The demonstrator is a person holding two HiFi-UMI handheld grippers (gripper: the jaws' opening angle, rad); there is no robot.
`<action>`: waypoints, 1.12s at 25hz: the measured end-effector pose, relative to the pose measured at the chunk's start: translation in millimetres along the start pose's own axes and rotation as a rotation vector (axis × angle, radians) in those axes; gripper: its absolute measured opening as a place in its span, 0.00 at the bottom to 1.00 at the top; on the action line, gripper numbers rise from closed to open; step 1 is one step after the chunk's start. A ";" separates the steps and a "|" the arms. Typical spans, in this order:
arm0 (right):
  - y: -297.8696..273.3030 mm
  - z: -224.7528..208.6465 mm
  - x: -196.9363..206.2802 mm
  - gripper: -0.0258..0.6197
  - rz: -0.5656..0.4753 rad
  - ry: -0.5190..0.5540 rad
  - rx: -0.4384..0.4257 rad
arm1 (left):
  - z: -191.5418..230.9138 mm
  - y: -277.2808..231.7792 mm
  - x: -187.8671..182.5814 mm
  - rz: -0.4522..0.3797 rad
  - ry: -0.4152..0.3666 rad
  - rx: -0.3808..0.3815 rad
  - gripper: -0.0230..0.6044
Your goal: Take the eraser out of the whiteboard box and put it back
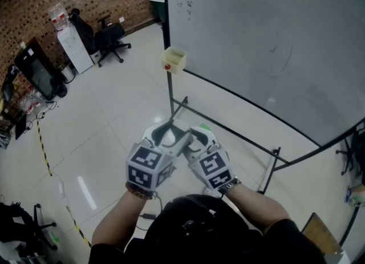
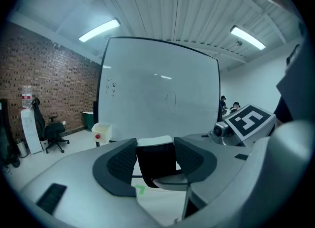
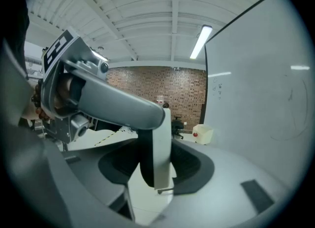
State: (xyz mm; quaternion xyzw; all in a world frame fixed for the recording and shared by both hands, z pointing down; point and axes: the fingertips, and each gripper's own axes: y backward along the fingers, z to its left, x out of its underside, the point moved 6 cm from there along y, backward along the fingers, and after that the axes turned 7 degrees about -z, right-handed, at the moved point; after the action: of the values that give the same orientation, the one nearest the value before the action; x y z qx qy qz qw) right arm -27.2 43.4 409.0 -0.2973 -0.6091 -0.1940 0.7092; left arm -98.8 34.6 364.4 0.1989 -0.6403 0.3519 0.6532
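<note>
The left gripper [image 1: 168, 134] holds the eraser [image 2: 155, 155] between its two pads, which press on both sides of it. The eraser has a black body and a white top. The right gripper [image 1: 198, 137] is just beside the left one. Its jaws stand apart around the same eraser, with a small gap at each side. The whiteboard box [image 1: 174, 60] hangs at the lower corner of the whiteboard [image 1: 268, 40], well apart from both grippers.
</note>
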 end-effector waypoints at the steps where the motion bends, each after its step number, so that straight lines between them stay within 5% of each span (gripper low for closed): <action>1: 2.8 -1.3 0.1 0.37 -0.003 0.001 0.002 | -2.7 -1.1 -0.6 -0.004 -0.007 0.002 0.41; 28: 68.6 -88.4 12.4 0.37 -0.035 -0.047 0.058 | -50.8 -32.0 -11.5 -0.122 0.010 -0.143 0.44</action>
State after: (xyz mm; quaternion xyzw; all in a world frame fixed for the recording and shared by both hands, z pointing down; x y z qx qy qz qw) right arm 85.0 37.6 401.2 -0.2702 -0.6361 -0.1814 0.6996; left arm -39.7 46.8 354.1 0.1889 -0.6472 0.2658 0.6891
